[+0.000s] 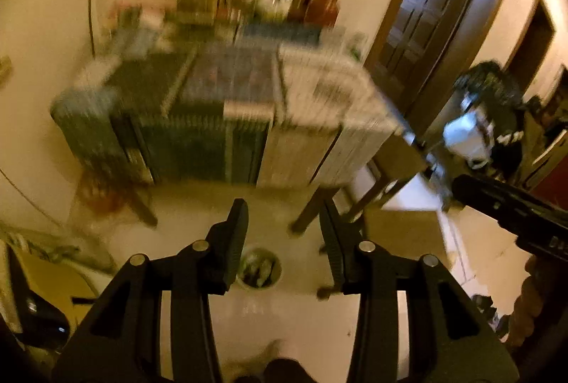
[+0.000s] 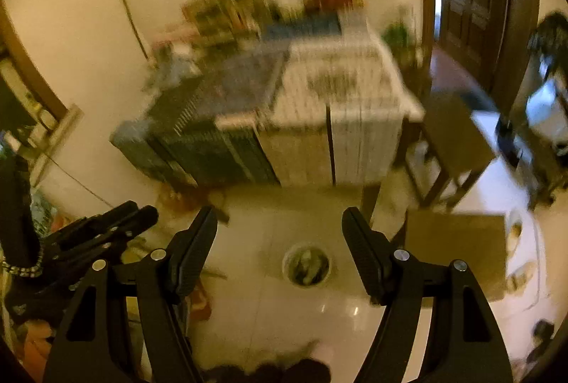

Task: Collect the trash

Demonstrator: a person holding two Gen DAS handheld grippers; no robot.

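surroundings: blurred cluttered table (image 1: 227,106), wooden chair (image 2: 458,141), cardboard box (image 2: 456,251)
bin (image 2: 307,265): on floor, contents unclear
left gripper (image 1: 284,241): spread, empty
right gripper (image 2: 280,248): spread, empty

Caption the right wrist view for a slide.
Open right gripper above a round trash bin on the glossy floor.

A small round trash bin (image 1: 259,268) (image 2: 307,265) stands upright on the pale floor (scraps inside, blurred).
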